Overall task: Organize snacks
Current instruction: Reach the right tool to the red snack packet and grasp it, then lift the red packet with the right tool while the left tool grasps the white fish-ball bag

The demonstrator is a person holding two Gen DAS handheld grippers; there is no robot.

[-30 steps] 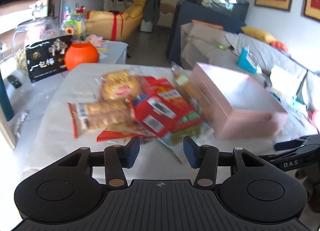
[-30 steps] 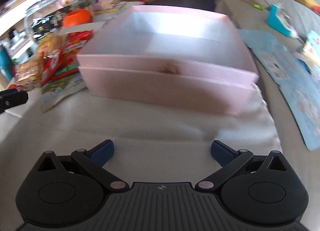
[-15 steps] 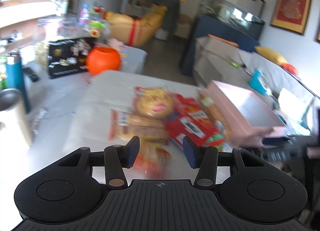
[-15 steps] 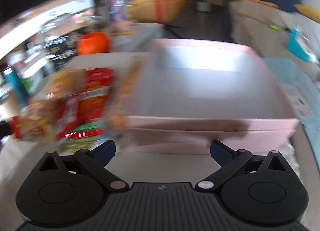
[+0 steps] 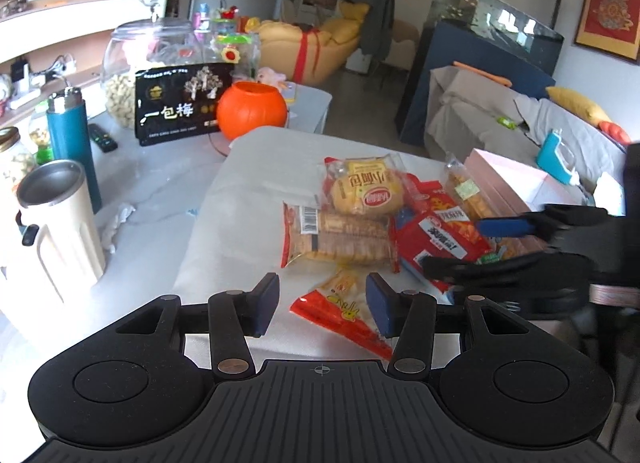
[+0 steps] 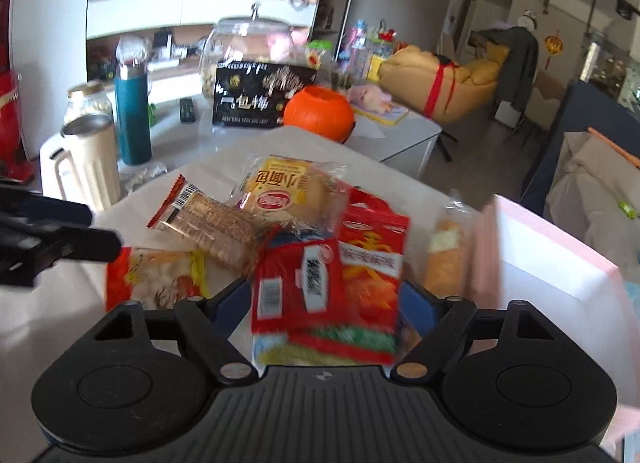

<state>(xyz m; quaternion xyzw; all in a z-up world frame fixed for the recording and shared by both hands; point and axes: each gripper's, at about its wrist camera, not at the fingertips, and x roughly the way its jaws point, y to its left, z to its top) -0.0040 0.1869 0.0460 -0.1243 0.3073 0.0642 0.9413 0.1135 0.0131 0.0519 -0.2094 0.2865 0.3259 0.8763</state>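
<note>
sorting has barely begun: the snack packets (image 5: 360,223) all lie heaped mid-tabletop beside the empty pink box (image 6: 552,263) at its right edge, with the left gripper (image 5: 322,305) released over an orange packet (image 5: 344,311) and the right gripper (image 6: 320,303) released around a red packet (image 6: 298,287).

Snack packets (image 5: 436,235): glossy plastic film, crinkled, some clear. Table (image 5: 256,171): matt pale cloth cover, smooth. Box (image 6: 556,263): matt pink card. Pumpkin bowl (image 5: 252,109): shiny orange plastic. Jar (image 5: 152,47): clear glass. Mug (image 5: 56,219): cream plastic, brushed metal rim. Fingers (image 5: 266,299): matt black plastic, blue rubbery pads.
</note>
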